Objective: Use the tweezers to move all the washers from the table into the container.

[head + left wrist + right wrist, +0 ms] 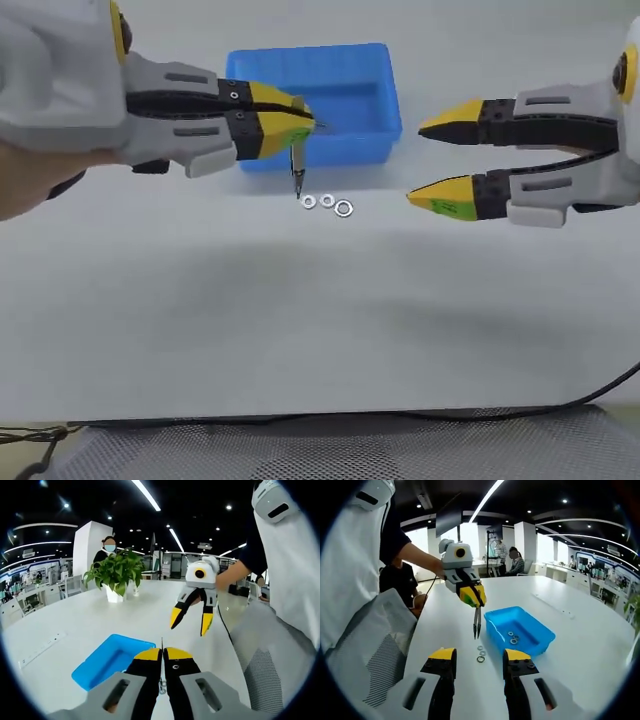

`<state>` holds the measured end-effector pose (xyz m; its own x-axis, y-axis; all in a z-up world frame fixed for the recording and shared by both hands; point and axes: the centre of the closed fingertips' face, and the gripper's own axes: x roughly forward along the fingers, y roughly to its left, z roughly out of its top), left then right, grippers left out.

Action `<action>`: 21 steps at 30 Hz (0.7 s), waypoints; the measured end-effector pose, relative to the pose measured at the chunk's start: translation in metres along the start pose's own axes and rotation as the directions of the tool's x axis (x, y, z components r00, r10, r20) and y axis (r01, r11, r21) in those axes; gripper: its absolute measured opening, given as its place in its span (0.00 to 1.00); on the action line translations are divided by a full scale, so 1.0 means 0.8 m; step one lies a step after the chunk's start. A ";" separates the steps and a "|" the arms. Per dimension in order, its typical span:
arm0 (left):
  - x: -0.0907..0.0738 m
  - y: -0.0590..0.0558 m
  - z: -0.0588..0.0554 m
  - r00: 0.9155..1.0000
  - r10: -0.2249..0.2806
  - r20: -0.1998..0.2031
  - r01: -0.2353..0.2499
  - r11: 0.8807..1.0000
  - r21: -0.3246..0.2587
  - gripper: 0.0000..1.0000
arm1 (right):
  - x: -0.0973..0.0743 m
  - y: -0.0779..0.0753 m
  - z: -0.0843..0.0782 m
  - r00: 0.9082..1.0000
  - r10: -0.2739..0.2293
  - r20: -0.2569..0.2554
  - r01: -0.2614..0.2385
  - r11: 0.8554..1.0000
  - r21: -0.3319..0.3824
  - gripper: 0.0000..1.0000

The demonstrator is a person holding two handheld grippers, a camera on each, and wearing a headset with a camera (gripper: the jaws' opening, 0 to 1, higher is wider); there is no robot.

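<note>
Three washers [327, 201], one tweezers [297, 172], one container [330, 150]

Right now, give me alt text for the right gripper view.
The left gripper, shut on tweezers, points them down at three washers on the white table beside a blue container holding more washers. The right gripper has its jaws open in the foreground.
</note>
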<state>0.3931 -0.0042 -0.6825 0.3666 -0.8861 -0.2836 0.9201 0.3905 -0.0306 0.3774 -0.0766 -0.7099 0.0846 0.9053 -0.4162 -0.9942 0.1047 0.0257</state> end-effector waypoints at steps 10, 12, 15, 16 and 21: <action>0.009 0.000 0.000 1.000 0.000 0.016 0.000 1.000 -0.012 0.05 | -0.007 -0.005 -0.002 0.999 -0.033 0.012 0.032 0.999 0.021 0.37; 0.009 0.002 -0.002 1.000 0.004 0.013 -0.004 1.000 -0.012 0.05 | -0.008 -0.006 -0.002 0.999 -0.034 0.015 0.034 0.999 0.022 0.37; 0.009 0.004 -0.001 1.000 0.009 0.022 -0.009 1.000 -0.007 0.05 | -0.007 -0.007 -0.001 0.999 -0.036 0.017 0.035 0.999 0.023 0.37; 0.009 0.004 0.000 1.000 0.010 0.024 -0.009 1.000 -0.011 0.05 | -0.007 -0.007 -0.001 0.999 -0.036 0.017 0.035 0.999 0.023 0.37; 0.008 0.004 -0.004 1.000 0.014 0.013 -0.014 1.000 0.000 0.05 | -0.006 -0.005 -0.001 0.999 -0.034 0.017 0.034 0.999 0.027 0.37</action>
<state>0.3979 -0.0078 -0.6874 0.3814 -0.8835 -0.2719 0.9148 0.4031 -0.0268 0.3808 -0.0820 -0.7086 0.1194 0.9079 -0.4018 -0.9886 0.1460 0.0359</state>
